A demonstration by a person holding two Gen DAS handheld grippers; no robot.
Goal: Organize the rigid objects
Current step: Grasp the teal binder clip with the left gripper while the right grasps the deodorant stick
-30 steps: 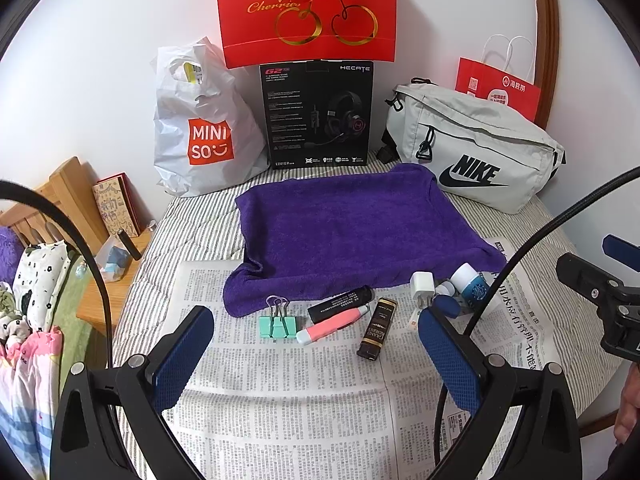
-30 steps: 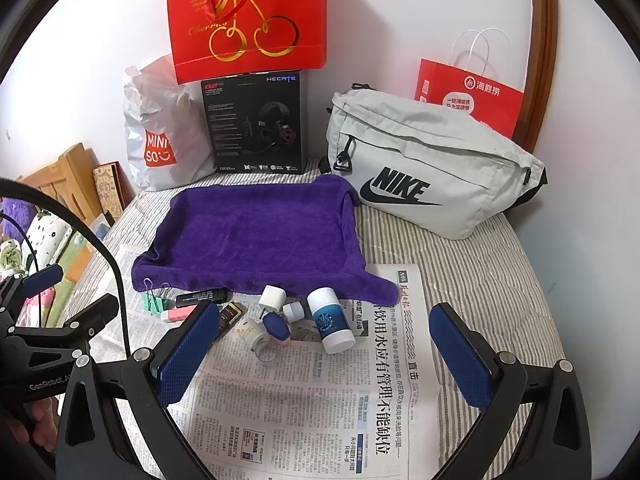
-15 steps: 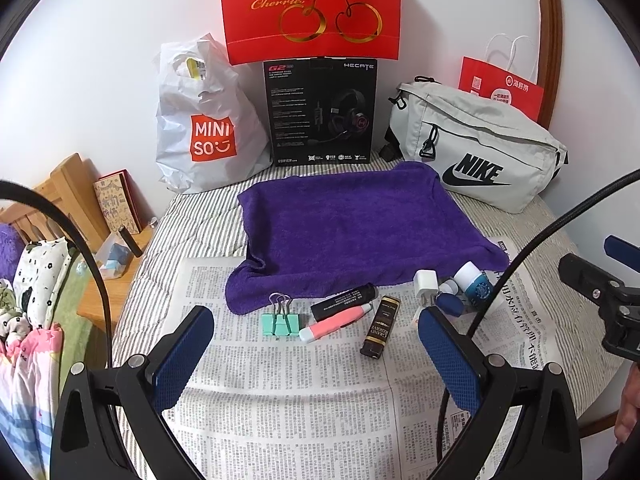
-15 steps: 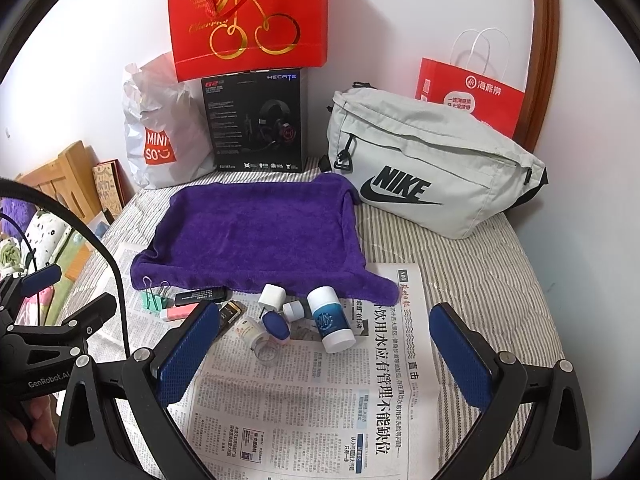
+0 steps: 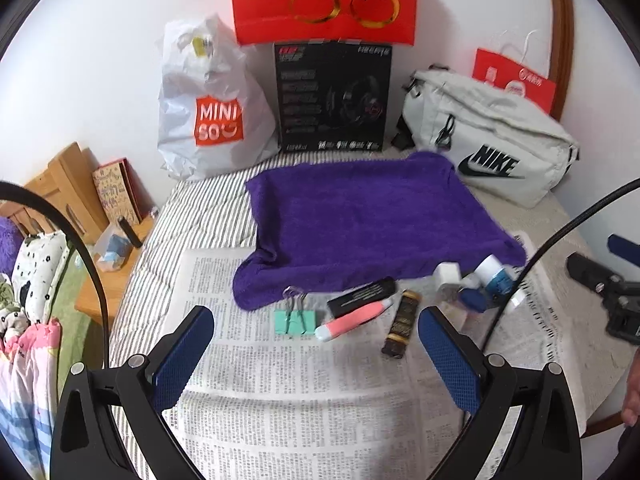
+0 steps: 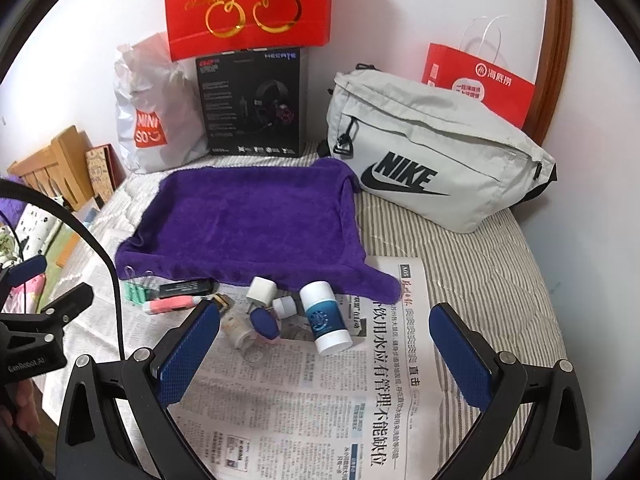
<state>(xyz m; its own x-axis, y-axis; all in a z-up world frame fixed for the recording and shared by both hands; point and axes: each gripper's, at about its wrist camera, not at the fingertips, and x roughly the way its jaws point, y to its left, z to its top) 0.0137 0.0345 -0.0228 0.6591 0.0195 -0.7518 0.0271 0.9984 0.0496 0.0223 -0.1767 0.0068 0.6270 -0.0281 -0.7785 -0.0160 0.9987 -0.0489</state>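
Small rigid objects lie in a loose row on the newspaper [image 5: 304,384], just off the near edge of the purple towel [image 5: 372,220]. In the left wrist view, the mint binder clip [image 5: 295,321] sits at 12 o'clock from the left gripper [image 5: 316,356], with the black tube [image 5: 362,291] and the pink highlighter [image 5: 352,320] side by side toward 1 o'clock. The dark brown lipstick case [image 5: 401,325] lies at 2 o'clock, close to the gripper's right pad. Farther toward 2 o'clock sit the white plug [image 5: 447,274] and the blue-and-white bottle [image 5: 495,274], the bottle partly hidden by a cable.

Both grippers hover over the newspaper, released, jaws wide apart and holding nothing. In the right wrist view, the right gripper [image 6: 324,348] faces the blue-and-white bottle lying on its side at 12 o'clock, with a small white cap [image 6: 285,306] and a blue cap [image 6: 265,323] at 11 o'clock. A clear jar [image 6: 239,330] lies just beside the gripper's left pad.

Behind the towel, at 12 o'clock, stand a Miniso bag [image 5: 212,104], a black headset box [image 5: 332,96] and a grey Nike bag [image 6: 432,160].
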